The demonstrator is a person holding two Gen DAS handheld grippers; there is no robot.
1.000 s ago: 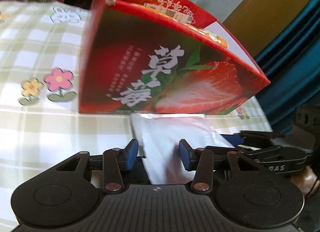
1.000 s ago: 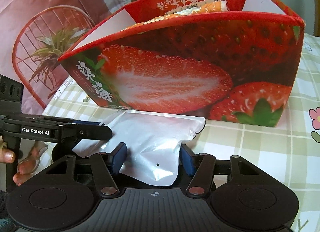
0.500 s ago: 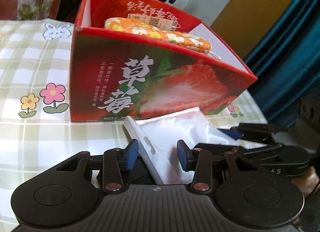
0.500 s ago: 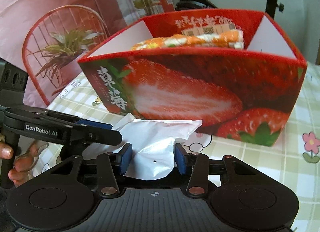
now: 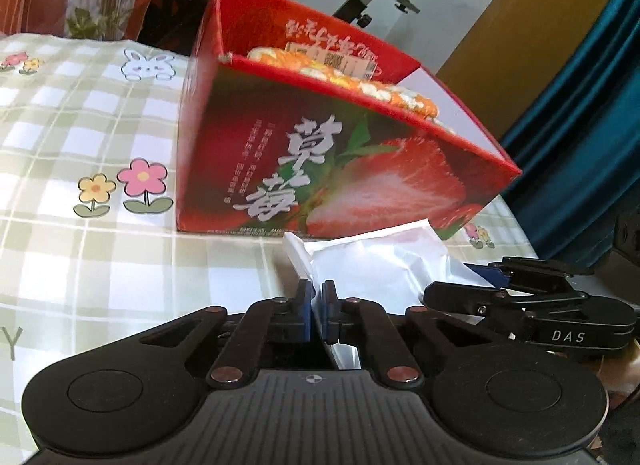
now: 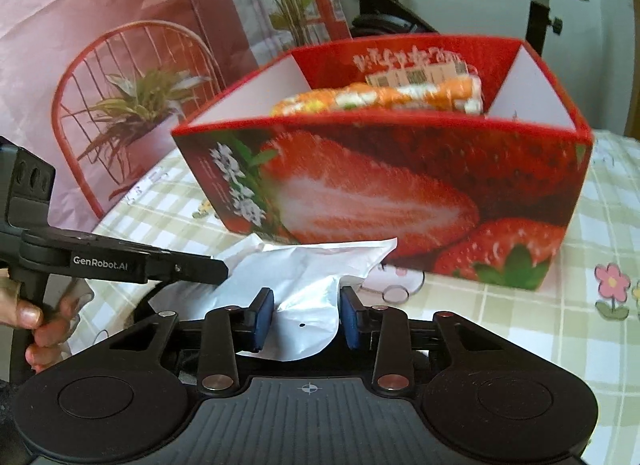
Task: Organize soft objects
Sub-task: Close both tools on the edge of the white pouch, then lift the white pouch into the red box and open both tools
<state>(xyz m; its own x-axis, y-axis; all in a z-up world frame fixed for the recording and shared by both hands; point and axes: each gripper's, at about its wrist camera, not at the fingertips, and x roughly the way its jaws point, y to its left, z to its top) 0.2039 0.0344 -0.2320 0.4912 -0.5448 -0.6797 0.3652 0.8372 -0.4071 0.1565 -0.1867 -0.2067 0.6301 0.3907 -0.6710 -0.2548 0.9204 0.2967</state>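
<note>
Plastic, thin and crinkly, makes the white pouch (image 5: 380, 261) look light, limp and slippery, best held by its edges: left gripper (image 5: 316, 315) pinches its left edge, right gripper (image 6: 306, 319) fingers are closing around its near corner. It hangs just above the desk (image 5: 100, 265), near the red strawberry box (image 6: 400, 193), which holds an orange floral packet (image 6: 380, 99).

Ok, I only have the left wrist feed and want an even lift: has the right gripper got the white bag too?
Observer: Yes. The right wrist view shows the right gripper with the white bag bunched between its pads, jaws closing on it.
Operator: Any damage to the bag on that side?
Observer: No tear that I can see, just one small dark dot near its lower edge.
</note>
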